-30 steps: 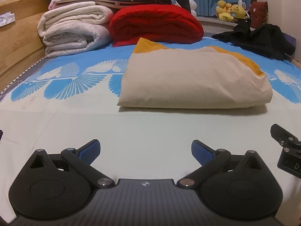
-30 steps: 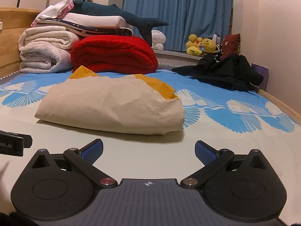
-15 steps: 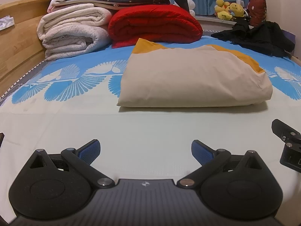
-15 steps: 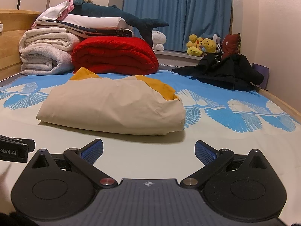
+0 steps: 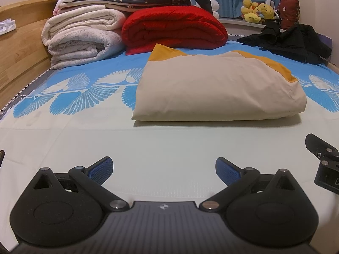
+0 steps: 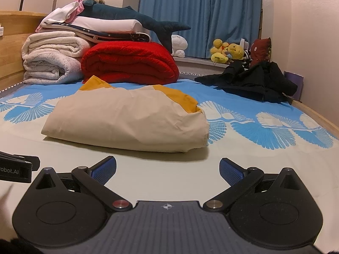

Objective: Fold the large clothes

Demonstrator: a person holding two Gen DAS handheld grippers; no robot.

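A beige garment with mustard-yellow parts (image 5: 218,89) lies folded into a thick rectangle on the bed; it also shows in the right wrist view (image 6: 127,120). My left gripper (image 5: 164,168) is open and empty, low over the pale sheet, short of the garment's near edge. My right gripper (image 6: 167,169) is open and empty, also short of the near edge. Part of the right gripper's body (image 5: 324,160) shows at the right edge of the left wrist view. Part of the left gripper's body (image 6: 17,167) shows at the left of the right wrist view.
A red blanket (image 5: 173,31) and white blankets (image 5: 80,38) are stacked at the head of the bed (image 5: 63,127), with a plush shark (image 6: 135,23) on top. Black clothes (image 6: 250,82) lie at the far right. A wooden bed frame (image 5: 19,48) runs along the left.
Both grippers have tilted up a little and drawn slightly nearer the folded garment. The garment has not moved. Both grippers stay open.
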